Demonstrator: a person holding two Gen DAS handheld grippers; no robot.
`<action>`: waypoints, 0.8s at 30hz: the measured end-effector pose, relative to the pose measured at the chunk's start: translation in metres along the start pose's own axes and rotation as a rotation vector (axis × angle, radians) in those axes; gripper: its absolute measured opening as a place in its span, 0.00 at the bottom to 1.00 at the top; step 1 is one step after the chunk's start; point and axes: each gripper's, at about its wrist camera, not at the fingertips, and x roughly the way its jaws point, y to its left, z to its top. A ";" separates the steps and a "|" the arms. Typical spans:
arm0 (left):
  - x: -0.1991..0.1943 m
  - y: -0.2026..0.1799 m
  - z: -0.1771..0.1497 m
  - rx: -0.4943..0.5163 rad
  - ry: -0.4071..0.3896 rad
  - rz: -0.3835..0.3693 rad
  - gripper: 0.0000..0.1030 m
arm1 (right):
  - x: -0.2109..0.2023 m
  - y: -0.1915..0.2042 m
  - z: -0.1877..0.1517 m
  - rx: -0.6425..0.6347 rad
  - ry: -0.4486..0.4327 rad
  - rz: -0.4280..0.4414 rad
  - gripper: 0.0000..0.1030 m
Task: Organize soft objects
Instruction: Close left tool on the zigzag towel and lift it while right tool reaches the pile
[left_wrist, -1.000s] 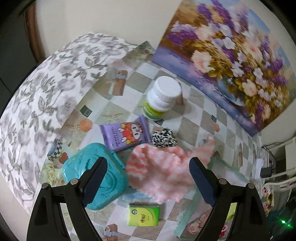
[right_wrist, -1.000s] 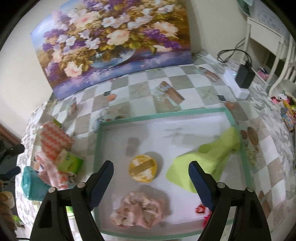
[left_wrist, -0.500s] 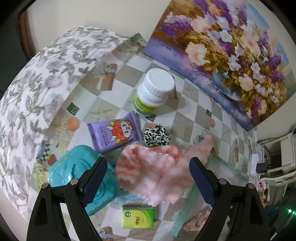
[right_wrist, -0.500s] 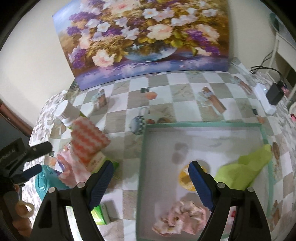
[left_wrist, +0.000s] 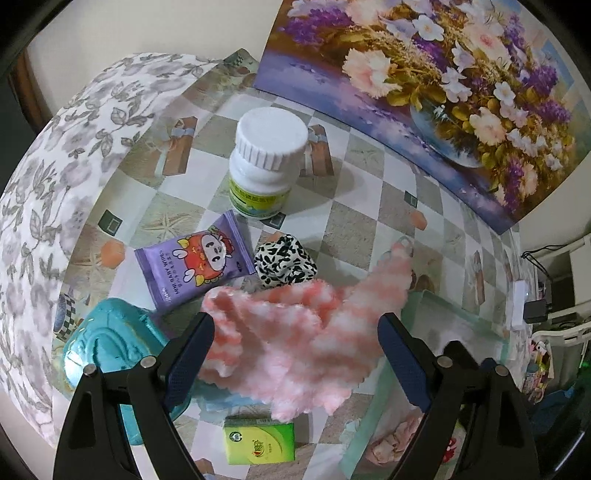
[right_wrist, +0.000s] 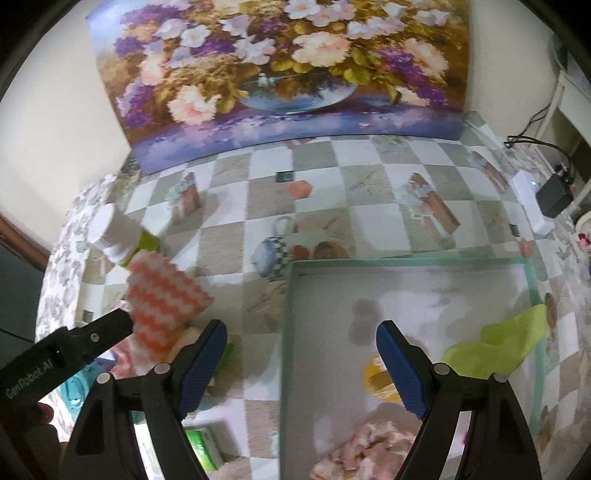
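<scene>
Fluffy pink-and-white striped cloth (left_wrist: 295, 332) lifts higher off the checkered bench (left_wrist: 351, 229), drifting toward the green-rimmed tray (right_wrist: 406, 295).
Left tongs (left_wrist: 295, 354) seem to carry it, though their tips look spread wide; right tongs (right_wrist: 301, 365) gape empty, swung leftward. Purple packet (left_wrist: 195, 266) reads "MINI BABY WIPES".

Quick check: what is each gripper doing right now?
Left gripper: open, the pink-and-white fluffy cloth lies between its fingers, not clamped.
Right gripper: open, holding nothing.
</scene>
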 end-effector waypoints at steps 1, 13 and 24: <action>0.002 -0.002 0.000 0.005 0.001 -0.001 0.88 | 0.000 -0.004 0.001 0.008 -0.001 -0.009 0.83; 0.024 -0.014 -0.002 0.050 0.004 0.040 0.83 | 0.004 -0.019 0.002 0.040 0.028 -0.012 0.83; 0.024 -0.013 -0.004 0.049 -0.001 0.035 0.21 | 0.008 -0.019 0.000 0.044 0.040 -0.004 0.83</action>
